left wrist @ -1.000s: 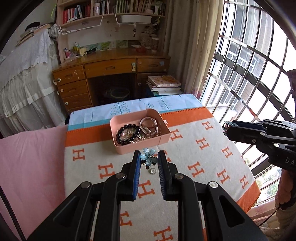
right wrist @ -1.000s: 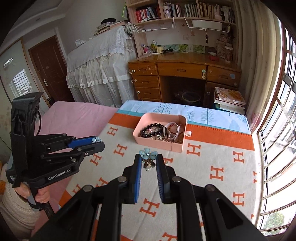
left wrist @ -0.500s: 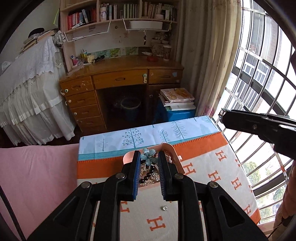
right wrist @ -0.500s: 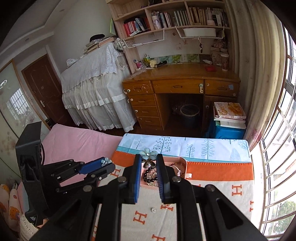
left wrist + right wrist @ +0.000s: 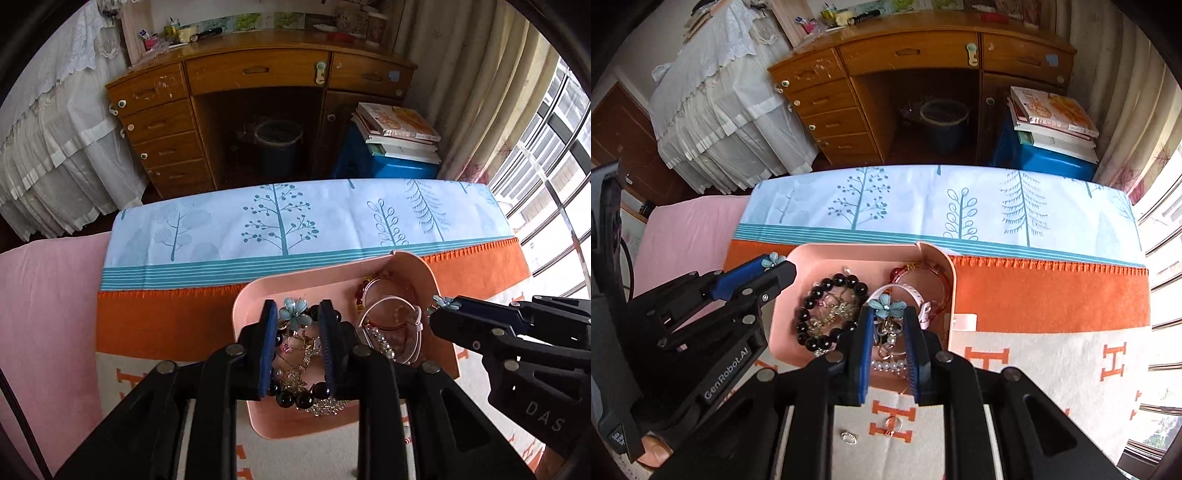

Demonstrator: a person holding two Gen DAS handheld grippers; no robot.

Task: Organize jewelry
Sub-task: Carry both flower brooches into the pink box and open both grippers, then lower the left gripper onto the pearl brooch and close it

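Both grippers hang over the pink tray (image 5: 783,295). My left gripper (image 5: 298,310) is opening, its blue flower earring (image 5: 294,313) loose between the jaws. My right gripper (image 5: 886,314) stays clenched on the matching earring (image 5: 886,304). I judge them light, small and snag-prone; pinch at the petals. Nearer than the tray, two rings (image 5: 871,434) lie on the blanket (image 5: 1052,369); beyond it, a desk (image 5: 923,55).

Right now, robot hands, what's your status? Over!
Left gripper opening over the pink tray, blue flower earring between its pads. Right gripper shut on the second flower earring. Small rings left on the blanket.
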